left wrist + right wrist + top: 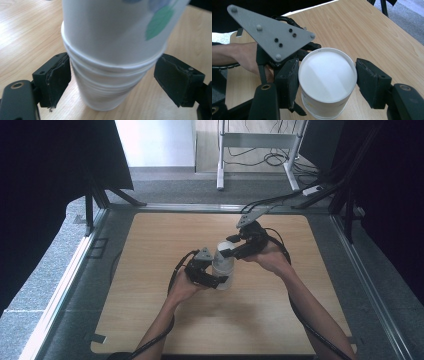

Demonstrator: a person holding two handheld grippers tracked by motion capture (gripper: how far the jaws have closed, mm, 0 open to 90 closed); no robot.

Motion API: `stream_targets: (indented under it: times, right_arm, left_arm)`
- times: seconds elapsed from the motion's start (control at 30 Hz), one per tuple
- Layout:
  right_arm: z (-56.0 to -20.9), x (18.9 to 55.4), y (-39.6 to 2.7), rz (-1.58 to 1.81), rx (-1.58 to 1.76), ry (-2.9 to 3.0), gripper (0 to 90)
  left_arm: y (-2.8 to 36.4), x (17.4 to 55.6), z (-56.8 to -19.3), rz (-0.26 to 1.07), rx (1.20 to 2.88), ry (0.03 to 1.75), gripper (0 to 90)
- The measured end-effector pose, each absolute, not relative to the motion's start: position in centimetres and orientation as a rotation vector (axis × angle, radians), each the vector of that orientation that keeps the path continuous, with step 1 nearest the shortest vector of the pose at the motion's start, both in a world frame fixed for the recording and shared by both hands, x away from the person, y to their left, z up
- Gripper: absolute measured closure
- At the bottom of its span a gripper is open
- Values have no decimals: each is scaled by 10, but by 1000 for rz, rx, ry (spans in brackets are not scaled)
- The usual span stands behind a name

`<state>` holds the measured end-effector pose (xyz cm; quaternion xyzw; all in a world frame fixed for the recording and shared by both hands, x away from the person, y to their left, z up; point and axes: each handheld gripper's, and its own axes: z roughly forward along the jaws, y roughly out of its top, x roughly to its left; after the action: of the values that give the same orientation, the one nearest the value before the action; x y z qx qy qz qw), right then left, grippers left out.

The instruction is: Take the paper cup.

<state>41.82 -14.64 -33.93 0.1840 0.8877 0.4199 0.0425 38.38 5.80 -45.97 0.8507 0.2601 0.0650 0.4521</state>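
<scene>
Grey carpet runs round a pale wooden worktop (150, 320), with dark curtains to either side and a white desk frame (257, 142) beyond its far edge. Near the middle of the worktop, a little toward the near edge, stands a stack of white paper cups (223, 266), upside down, base uppermost.

The left gripper (212, 279) comes in from the near side, low against the stack. In the left gripper view the lower cups (107, 92) stand between its jaws with their rolled rims showing as ridges. Both pads stand just off the cup walls (a narrow gap shows on each side), so these jaws are open and hold nothing.

The right gripper (231, 248) reaches in from the far right side, higher up, at the top cup (327, 77). In the right gripper view its jaws sit on either side of that cup's flat white base, both pads pressed against the wall: they are closed on the top cup. The top cup sits slightly tilted over the ones below and carries a green leaf print (158, 22) on its side, seen in the left gripper view.

Behind the top cup, in the right gripper view, the left gripper's grey three-cornered plate (272, 31) and the person's left hand (249, 60) show.
</scene>
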Motion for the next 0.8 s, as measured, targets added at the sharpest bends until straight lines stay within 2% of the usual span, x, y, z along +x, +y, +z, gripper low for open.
stream_targets:
  times: [0.23, 0.8]
  right_arm:
    - [-340, 418, -146, 1284, 552, 2716, 375]
    - [-335, 417, -148, 1288, 558, 2709, 377]
  left_arm:
    - [66, 386, -459, 90, 2011, 677, 180]
    - [66, 388, -459, 70, 2014, 703, 209]
